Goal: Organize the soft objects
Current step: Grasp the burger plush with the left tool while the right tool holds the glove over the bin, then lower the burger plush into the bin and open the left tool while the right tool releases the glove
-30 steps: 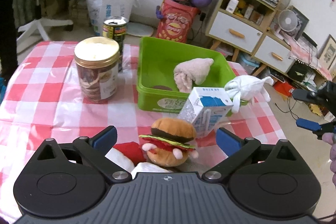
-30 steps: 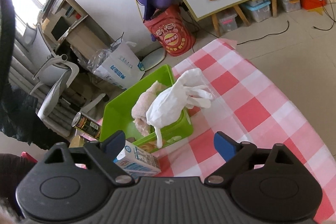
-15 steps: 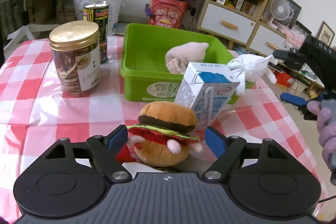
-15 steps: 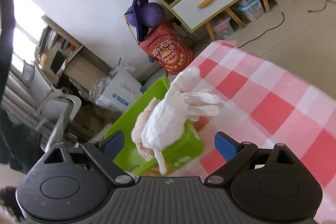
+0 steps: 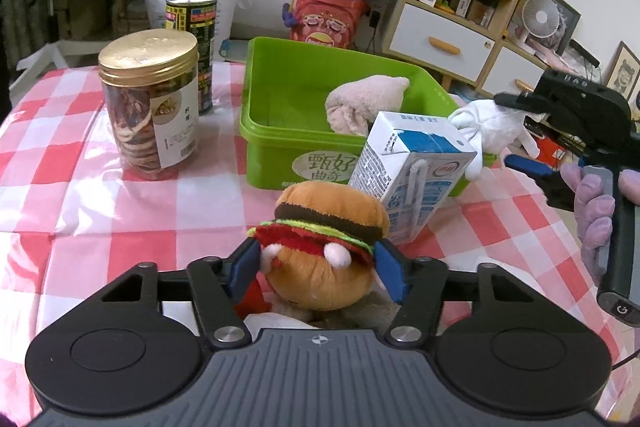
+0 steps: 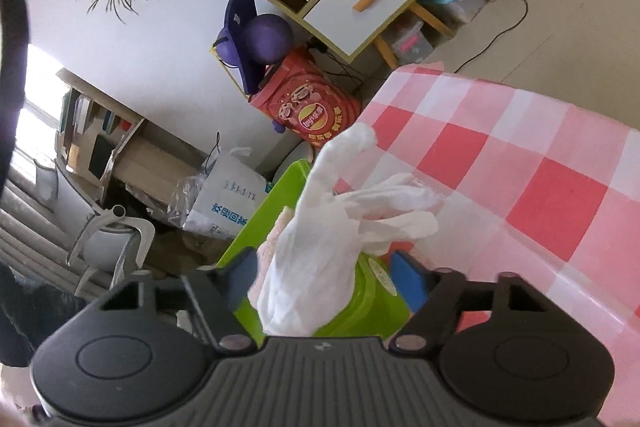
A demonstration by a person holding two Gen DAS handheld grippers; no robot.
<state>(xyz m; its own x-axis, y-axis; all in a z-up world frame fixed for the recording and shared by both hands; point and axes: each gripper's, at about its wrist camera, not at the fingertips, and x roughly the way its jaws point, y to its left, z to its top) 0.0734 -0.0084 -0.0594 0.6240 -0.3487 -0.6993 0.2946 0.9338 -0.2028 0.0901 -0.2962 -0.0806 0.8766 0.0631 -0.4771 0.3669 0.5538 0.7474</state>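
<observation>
A plush hamburger (image 5: 326, 247) lies near the table's front edge. My left gripper (image 5: 316, 263) has its blue pads pressed on both sides of it. A green bin (image 5: 288, 115) behind it holds a beige plush (image 5: 364, 103). A white cloth glove (image 5: 486, 127) hangs over the bin's right rim. In the right wrist view the glove (image 6: 320, 247) sits between the pads of my right gripper (image 6: 324, 275), which stand apart on either side of it; contact is unclear. The bin (image 6: 360, 311) lies under it.
A milk carton (image 5: 416, 175) stands tilted right of the hamburger. A gold-lidded cookie jar (image 5: 150, 107) and a tin can (image 5: 194, 35) stand to the left on the red checked tablecloth (image 5: 100, 195). A red and white soft item (image 5: 256, 303) lies under my left gripper.
My left gripper moved forward and closed its pads onto the plush hamburger. My right gripper moved in on the white glove and narrowed its jaws around it.
</observation>
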